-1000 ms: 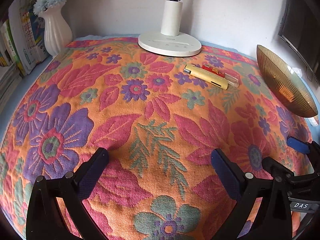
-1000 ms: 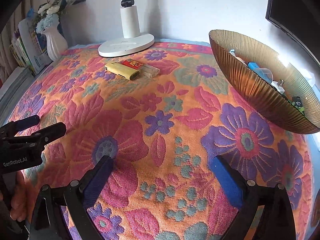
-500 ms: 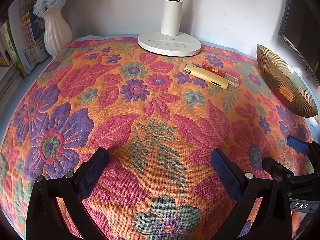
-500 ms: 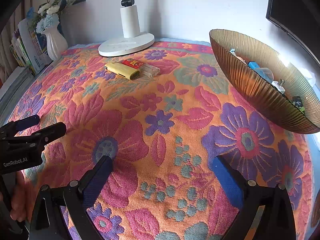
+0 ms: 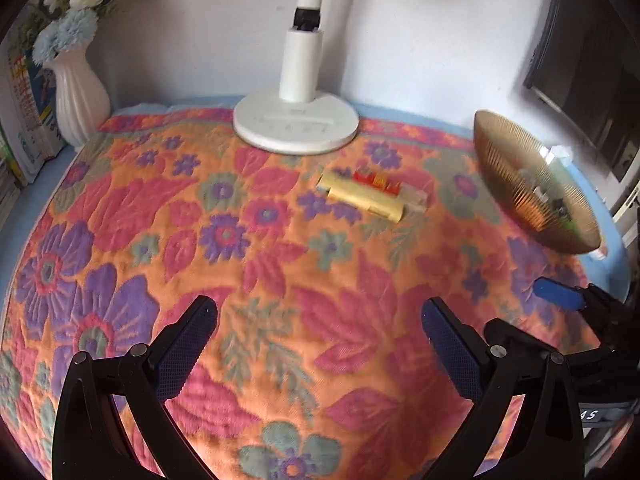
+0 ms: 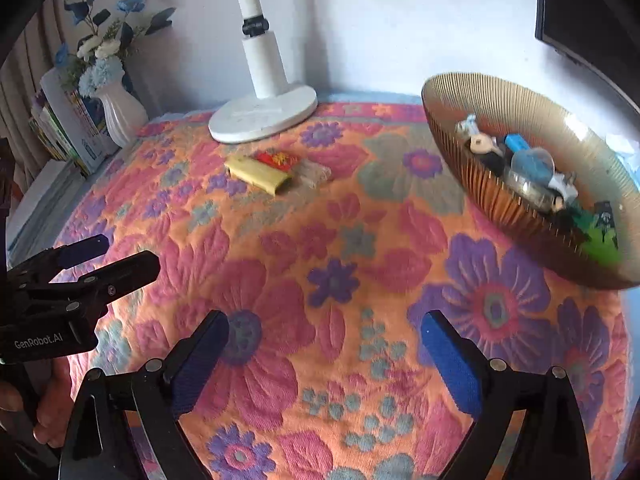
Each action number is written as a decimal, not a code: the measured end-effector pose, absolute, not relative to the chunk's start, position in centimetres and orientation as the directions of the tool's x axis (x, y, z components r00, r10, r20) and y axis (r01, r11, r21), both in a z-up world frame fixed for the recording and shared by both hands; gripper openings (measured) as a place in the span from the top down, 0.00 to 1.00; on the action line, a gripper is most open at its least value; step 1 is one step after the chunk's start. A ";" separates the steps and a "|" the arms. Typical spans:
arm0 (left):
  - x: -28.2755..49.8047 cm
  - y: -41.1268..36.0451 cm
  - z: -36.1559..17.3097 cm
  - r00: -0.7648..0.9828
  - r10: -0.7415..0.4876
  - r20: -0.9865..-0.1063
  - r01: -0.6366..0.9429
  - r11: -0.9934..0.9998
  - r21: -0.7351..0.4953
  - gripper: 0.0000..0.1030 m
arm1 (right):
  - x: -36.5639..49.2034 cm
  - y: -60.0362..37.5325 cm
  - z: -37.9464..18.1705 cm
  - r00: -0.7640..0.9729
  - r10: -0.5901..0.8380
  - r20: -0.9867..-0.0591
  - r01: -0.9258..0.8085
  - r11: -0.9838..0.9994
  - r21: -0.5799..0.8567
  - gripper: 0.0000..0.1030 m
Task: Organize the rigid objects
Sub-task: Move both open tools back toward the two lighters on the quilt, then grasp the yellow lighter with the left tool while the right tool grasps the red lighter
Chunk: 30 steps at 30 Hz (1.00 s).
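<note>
1. Done: the ribbed amber glass bowl (image 6: 532, 184) already holds several small items
2. Left: the yellow bar-shaped lighter (image 6: 258, 175), a red packet (image 6: 278, 159) and a clear lighter (image 6: 314, 172) lie together on the floral cloth (image 6: 320, 280) near the white lamp base (image 6: 262, 118)
3. The left gripper (image 5: 318, 332) is spread and empty; the right gripper (image 6: 324, 344) is closing on nothing

This looks like a room in a home, most likely a study corner or bedroom. The bench (image 5: 24, 216) stands against a plain white wall and is spread with a quilted floral cloth (image 5: 280, 264) in orange, pink and purple, and on it sit a white ribbed vase (image 5: 78, 96) of artificial blue and white flowers, a white desk lamp (image 5: 296, 120) and a ribbed amber glass bowl (image 6: 472, 184) of small household odds and ends. Books or magazines (image 6: 68, 132) lean beside the vase, a curtain (image 6: 24, 80) hangs at the left edge, and a dark screen (image 5: 592, 60) is on the right.
</note>
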State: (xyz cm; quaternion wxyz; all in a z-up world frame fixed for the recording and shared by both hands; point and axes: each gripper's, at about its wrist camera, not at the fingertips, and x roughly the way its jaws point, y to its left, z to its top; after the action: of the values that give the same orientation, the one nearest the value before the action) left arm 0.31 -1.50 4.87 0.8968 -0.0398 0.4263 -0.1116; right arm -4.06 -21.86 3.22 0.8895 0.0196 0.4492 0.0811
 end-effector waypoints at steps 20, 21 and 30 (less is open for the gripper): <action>12.3 -5.0 1.1 0.553 -0.149 -0.820 0.088 0.989 -0.120 0.47 | 8.5 -18.3 0.9 0.592 0.125 -0.797 -0.254 0.967 -0.037 0.50; 12.2 -5.1 1.0 0.563 -0.133 -0.816 0.099 0.991 -0.093 0.51 | 8.8 -18.3 0.9 0.587 0.144 -0.797 -0.273 0.962 -0.027 0.50; 9.3 -3.3 1.5 0.521 -0.201 -0.829 0.334 0.942 -0.019 0.77 | 5.4 -17.3 1.2 0.575 0.200 -0.794 -0.356 0.934 -0.023 0.78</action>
State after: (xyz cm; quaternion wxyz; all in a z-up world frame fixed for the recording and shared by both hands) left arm 9.28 -3.29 1.50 0.8692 0.0715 0.4645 -0.1539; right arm 5.35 -17.28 1.21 0.8827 -0.0900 0.4335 0.1572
